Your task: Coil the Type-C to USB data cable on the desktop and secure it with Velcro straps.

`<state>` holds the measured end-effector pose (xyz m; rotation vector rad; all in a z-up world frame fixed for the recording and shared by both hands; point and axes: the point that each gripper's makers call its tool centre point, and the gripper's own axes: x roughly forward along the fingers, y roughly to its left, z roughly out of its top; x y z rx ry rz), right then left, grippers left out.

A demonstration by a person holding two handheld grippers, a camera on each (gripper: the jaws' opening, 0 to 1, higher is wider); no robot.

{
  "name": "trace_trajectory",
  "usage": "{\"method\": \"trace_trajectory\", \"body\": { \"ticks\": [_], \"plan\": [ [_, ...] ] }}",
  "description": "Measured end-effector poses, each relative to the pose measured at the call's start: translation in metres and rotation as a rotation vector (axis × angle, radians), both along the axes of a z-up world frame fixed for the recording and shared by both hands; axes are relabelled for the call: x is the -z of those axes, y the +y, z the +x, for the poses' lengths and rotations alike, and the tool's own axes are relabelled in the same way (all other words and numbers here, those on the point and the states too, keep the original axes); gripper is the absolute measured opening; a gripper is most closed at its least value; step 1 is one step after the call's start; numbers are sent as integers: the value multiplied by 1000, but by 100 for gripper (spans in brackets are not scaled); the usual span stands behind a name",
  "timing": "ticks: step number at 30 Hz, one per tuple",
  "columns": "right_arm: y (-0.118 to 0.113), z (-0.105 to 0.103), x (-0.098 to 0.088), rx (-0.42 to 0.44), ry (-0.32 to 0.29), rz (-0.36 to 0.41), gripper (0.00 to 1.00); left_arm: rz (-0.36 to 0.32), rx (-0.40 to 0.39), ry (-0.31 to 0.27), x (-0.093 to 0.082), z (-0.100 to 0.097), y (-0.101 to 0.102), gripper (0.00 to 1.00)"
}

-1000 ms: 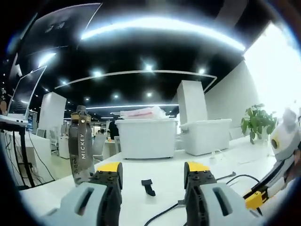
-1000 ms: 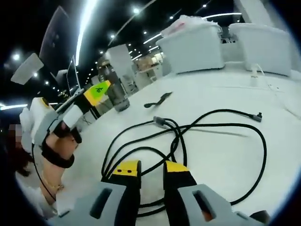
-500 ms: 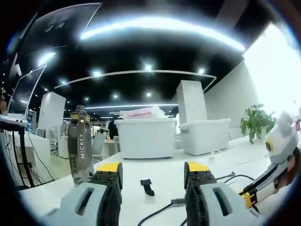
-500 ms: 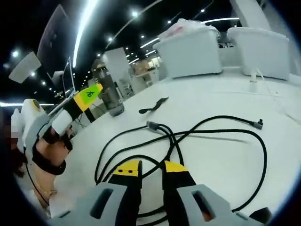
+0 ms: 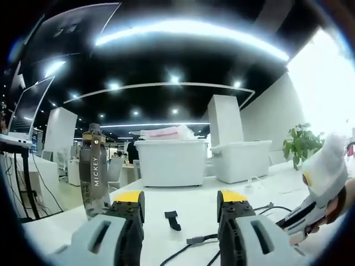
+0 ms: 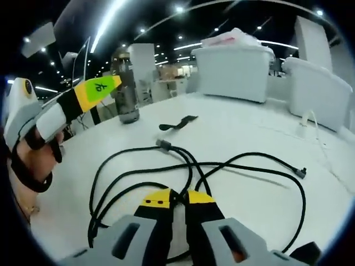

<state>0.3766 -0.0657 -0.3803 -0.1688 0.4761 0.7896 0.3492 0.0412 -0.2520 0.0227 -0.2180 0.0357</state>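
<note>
The black data cable lies in loose loops on the white desktop; its USB plug points away and its Type-C end is at the right. My right gripper is shut on a strand of the cable near its front loops. A black Velcro strap lies beyond the cable, apart from it. My left gripper hangs open above the desk with nothing between its jaws; the Velcro strap and the USB plug sit ahead of it. The right gripper shows at the right edge.
A dark water bottle stands at the desk's far left, near the left gripper. Two white bins line the back edge, with a white cord in front of them. A potted plant stands far right.
The right gripper's jaws have closed from a narrow gap onto the cable strand. The cable's USB end has slid across the desk, closer in front of the left gripper.
</note>
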Motion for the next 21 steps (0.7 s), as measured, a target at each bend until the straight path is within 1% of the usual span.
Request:
{"method": "trace_trajectory", "body": {
  "ticks": [2,4,7,10,12,14,15,16,17,18,19,20,21],
  "plan": [
    [-2,2,-1,-24,-16,-1,2,1,2,1,0,0,0,53],
    [-2,1,-2,-59,-53,-18,2,2,5,1,1,0,-1,53],
    [-6,0,-6,-69,-93,-20,2,3,7,2,1,1,-1,53],
    [-13,1,-21,-67,-147,13,1,4,26,-2,-1,2,-3,53],
    [-21,2,-38,-63,-201,49,1,16,60,-6,-4,3,-8,53],
    [-31,1,-55,-63,-267,64,1,55,114,-13,-7,3,-20,53],
    [-38,-1,-67,-67,-315,77,1,80,156,-18,-8,3,-31,53],
    [-41,-3,-73,-70,-339,81,1,95,193,-21,-8,2,-40,53],
    [-46,-6,-81,-82,-380,76,1,101,206,-22,-9,1,-44,53],
    [-51,-9,-89,-92,-427,69,1,138,258,-23,-8,0,-58,53],
    [-55,-13,-98,-101,-480,64,1,166,294,-15,-6,-1,-67,53],
    [-58,-18,-106,-122,-547,45,1,197,329,-12,-4,-3,-77,53],
    [-60,-21,-109,-133,-587,25,1,222,352,-13,-3,-4,-84,53]
  ]
}}
